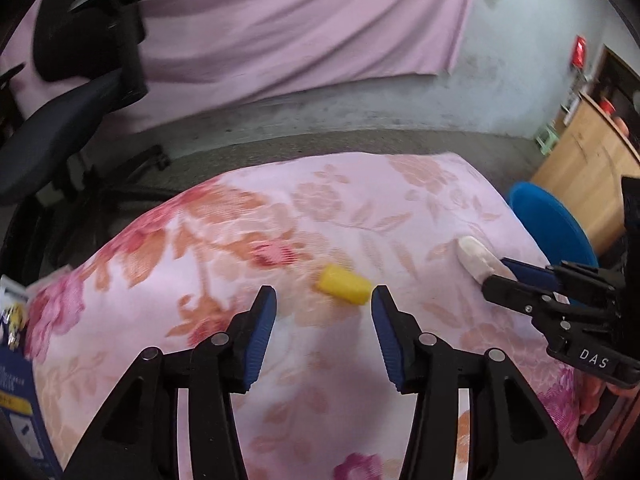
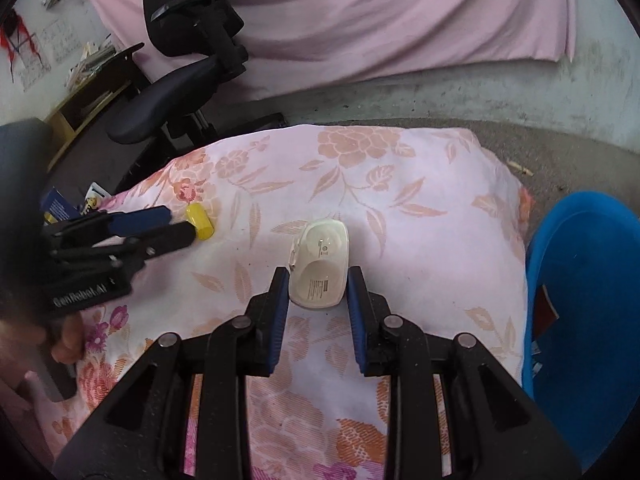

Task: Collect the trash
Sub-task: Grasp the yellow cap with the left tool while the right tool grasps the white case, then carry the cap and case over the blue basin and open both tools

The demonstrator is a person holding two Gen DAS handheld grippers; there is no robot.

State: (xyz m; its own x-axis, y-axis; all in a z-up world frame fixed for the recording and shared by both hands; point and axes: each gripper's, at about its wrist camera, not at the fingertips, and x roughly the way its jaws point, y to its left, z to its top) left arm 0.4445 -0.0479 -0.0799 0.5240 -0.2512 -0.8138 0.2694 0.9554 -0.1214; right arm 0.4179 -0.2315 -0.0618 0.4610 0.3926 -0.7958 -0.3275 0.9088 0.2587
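Note:
A small yellow cylinder [image 1: 344, 284] [image 2: 200, 220] lies on the pink floral cloth [image 1: 192, 240] [image 2: 420, 200]. My left gripper [image 1: 324, 294] [image 2: 180, 223] is open, its tips level with the cylinder's near end, which sits close to the right finger. A white oval plastic case [image 2: 320, 264] [image 1: 478, 256] rests on the cloth toward the right. My right gripper [image 2: 319, 278] [image 1: 500, 274] has its blue pads pressed against both sides of the case's near half.
A blue plastic bin [image 2: 580, 280] [image 1: 552, 220] stands on the floor past the cloth's right edge. A black office chair [image 1: 80, 120] [image 2: 180, 80] is at the back left. A blue printed packet [image 1: 16, 360] [image 2: 60, 208] lies at the left edge. A wooden cabinet [image 1: 580, 160] is far right.

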